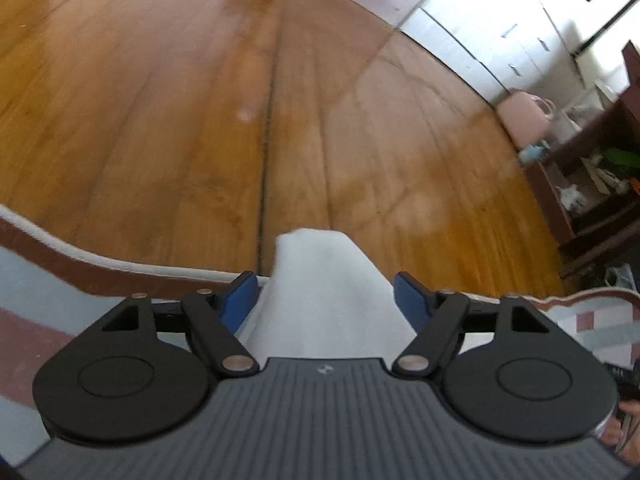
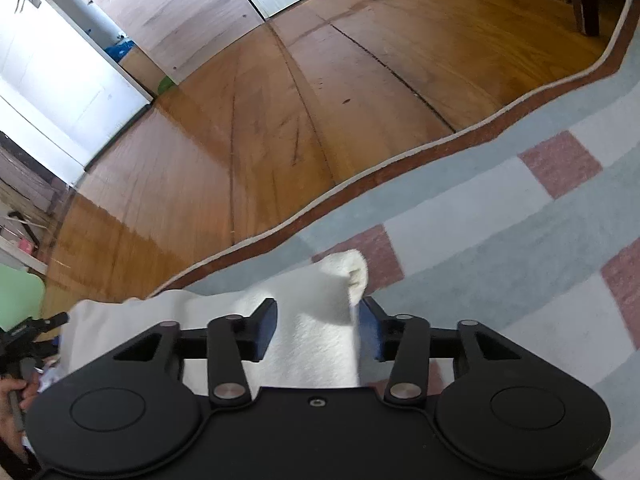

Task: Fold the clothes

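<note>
The left gripper [image 1: 325, 294] points down over the near border of the rug [image 1: 48, 292], its blue pads [image 1: 239, 300] spread apart. A white cloth [image 1: 326, 300] rises between them in a peak toward 12 o'clock. The left pad sits just beside the cloth's edge and the right pad stands clear of it, so the jaws are released — nothing is clamped.

Beyond the peak, the rug's brown band and pale piping [image 1: 120, 262] run from 9 o'clock to 3 o'clock. Past that lies bare wood floor [image 1: 180, 100], open all the way to 12 o'clock. At 2 o'clock a white cabinet [image 1: 500, 40] lines the wall, with a pink bag [image 1: 528, 114] at its foot. At 3 o'clock a dark shelf [image 1: 592, 184] closes that side.

The right gripper [image 2: 318, 330] also tilts down, over the checked rug [image 2: 520, 240]. The cloth [image 2: 308, 320] lies between its pads [image 2: 266, 330], with a rolled corner [image 2: 354, 272] standing up at 12 o'clock. The right pad is at the cloth's edge, but whether it touches I cannot tell; the left pad is apart from it — the jaws are loosened, not gripping. The cloth spreads away toward 9 o'clock, where a hand [image 2: 16, 396] shows at the frame's edge.

The rug's wavy edge [image 2: 360, 184] runs from 8 o'clock up to 2 o'clock. Wood floor [image 2: 280, 100] lies open beyond it, bounded by a white door [image 2: 60, 80] at 10 o'clock and dark furniture legs [image 2: 584, 0] at 1 o'clock.
</note>
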The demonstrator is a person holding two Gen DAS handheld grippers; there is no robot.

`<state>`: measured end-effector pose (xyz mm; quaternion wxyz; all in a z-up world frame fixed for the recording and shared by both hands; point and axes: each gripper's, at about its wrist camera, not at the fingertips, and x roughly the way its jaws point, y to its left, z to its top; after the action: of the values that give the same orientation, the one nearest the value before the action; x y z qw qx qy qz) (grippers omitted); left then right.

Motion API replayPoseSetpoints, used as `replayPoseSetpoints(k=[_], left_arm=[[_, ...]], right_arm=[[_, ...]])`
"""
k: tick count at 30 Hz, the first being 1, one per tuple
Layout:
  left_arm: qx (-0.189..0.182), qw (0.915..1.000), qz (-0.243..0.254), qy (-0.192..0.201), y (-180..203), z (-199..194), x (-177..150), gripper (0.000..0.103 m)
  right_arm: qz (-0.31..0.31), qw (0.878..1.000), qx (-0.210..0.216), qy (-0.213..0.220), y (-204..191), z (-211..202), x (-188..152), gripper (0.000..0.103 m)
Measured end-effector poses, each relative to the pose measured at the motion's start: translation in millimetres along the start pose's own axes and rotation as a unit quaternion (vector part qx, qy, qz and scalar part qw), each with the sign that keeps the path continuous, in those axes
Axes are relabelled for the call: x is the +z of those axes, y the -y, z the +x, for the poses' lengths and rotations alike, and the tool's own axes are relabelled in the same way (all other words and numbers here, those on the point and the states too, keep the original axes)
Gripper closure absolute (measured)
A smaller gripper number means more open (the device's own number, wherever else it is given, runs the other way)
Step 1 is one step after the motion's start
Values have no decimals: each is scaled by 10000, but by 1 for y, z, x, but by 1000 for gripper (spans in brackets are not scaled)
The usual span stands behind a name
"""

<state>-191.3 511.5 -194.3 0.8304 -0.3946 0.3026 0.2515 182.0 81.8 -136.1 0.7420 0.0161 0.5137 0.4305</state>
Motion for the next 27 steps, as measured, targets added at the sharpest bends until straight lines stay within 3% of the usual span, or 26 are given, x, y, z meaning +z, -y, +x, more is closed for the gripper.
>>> replayPoseSetpoints(k=[1,2,4,9,10,11,12,13,14,15,16,17,19,22,23,27], left_arm=[[64,9998,170,-51,5,1,-2,73],[129,9993,340,-102,10,3,-3,94],[392,9969,686,-69,21,3,-8,93],[248,9981,555,27,22,1,-8,88],[168,9987,476,0,19,4,-8,75],[14,9994,349,-89,15,10,-7,49],[-141,9995,222,-178,10,16,-6,35],[-295,9992,94,-267,5,22,-5,19],[-344,9988,45,-353,2,28,-6,24],[-208,9989,228,-349,6,29,-8,33],[11,9981,553,-269,14,26,-9,73],[229,9957,876,-189,22,23,-10,94],[286,9934,1083,227,31,6,-13,94],[465,9892,1214,680,38,-11,-11,94],[439,9899,1168,678,37,-9,-11,94],[509,9929,980,432,33,19,-4,92]], right_arm=[[-57,10000,-38,-53,0,3,1,51],[-114,9999,-62,-99,-1,6,2,51],[-223,9997,19,-134,-2,12,4,51],[-287,9975,621,-180,-10,24,9,53],[-297,9976,591,-180,-11,28,9,54],[-307,9978,561,-181,-12,32,9,54],[-317,9979,531,-181,-13,36,9,57],[-336,9981,478,-179,-14,41,8,81],[-404,9986,308,-157,-15,44,8,92],[-503,9986,126,-59,-17,43,8,91],[-552,9981,100,249,-19,32,7,92],[-601,9966,74,558,-22,21,5,93],[-687,9911,21,1138,-25,-1,3,95],[-667,9869,-53,1471,-18,-18,-2,96],[-661,9857,-93,1545,-15,-22,-3,96],[-874,9879,-478,1188,-11,5,-2,96]])
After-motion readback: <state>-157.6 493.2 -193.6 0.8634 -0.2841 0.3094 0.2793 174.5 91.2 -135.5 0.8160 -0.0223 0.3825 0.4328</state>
